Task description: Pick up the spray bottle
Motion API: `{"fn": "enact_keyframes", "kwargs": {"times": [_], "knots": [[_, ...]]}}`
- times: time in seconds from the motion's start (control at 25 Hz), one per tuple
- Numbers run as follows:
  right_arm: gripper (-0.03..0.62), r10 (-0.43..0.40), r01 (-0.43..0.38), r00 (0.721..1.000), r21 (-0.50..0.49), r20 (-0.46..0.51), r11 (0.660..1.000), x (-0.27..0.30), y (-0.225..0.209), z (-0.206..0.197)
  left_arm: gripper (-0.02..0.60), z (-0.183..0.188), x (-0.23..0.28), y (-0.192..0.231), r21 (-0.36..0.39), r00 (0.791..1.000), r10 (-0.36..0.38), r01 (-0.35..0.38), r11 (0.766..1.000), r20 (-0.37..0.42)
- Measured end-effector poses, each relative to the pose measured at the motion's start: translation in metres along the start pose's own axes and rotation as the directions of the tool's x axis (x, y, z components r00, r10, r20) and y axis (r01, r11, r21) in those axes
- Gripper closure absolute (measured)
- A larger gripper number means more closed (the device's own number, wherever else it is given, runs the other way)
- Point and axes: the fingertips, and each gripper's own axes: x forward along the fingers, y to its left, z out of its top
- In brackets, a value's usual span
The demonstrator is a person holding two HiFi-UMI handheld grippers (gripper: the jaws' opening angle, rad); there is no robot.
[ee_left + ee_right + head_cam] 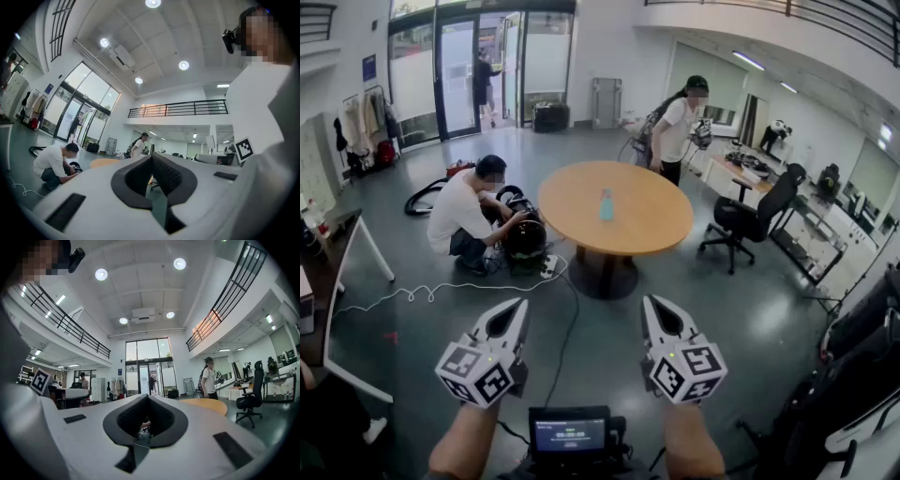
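Note:
A pale blue spray bottle [606, 205] stands upright near the middle of a round wooden table [652, 220], far ahead in the head view. My left gripper [517, 307] and right gripper [650, 303] are held side by side over the grey floor, well short of the table, both pointing roughly level toward it. Both are shut with nothing between their jaws. In the left gripper view only the table's edge [104, 162] shows past the shut left gripper [151, 157]. The right gripper [147, 398] looks past the table's edge [208, 404]; the bottle is hidden in both gripper views.
One person [469, 215] crouches by a black machine [525, 240] left of the table, with a white cable [431, 291] across the floor. Another person [675, 131] stands behind the table. A black office chair [755, 217] is at right, a white desk [337, 281] at left.

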Motion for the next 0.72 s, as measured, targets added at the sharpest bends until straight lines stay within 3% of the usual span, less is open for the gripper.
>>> {"fn": "enact_keyframes", "kwargs": {"times": [0.16, 0.6, 0.72], "knots": [[0.595, 0.015, -0.015, 1.000, -0.021, 0.018, 1.000, -0.003, 0.000, 0.002, 0.580, -0.008, -0.004, -0.008, -0.035, 1.000, -0.008, 0.008, 0.999, 0.010], [0.595, -0.026, 0.026, 1.000, -0.031, -0.009, 0.999, 0.001, -0.004, -0.005, 0.580, -0.016, -0.004, -0.009, 0.016, 0.999, 0.002, -0.001, 1.000, -0.043], [0.594, -0.015, 0.015, 1.000, -0.010, -0.007, 1.000, 0.002, 0.000, -0.006, 0.580, -0.017, -0.004, -0.013, 0.040, 0.998, -0.025, 0.027, 0.999, -0.059]]}}
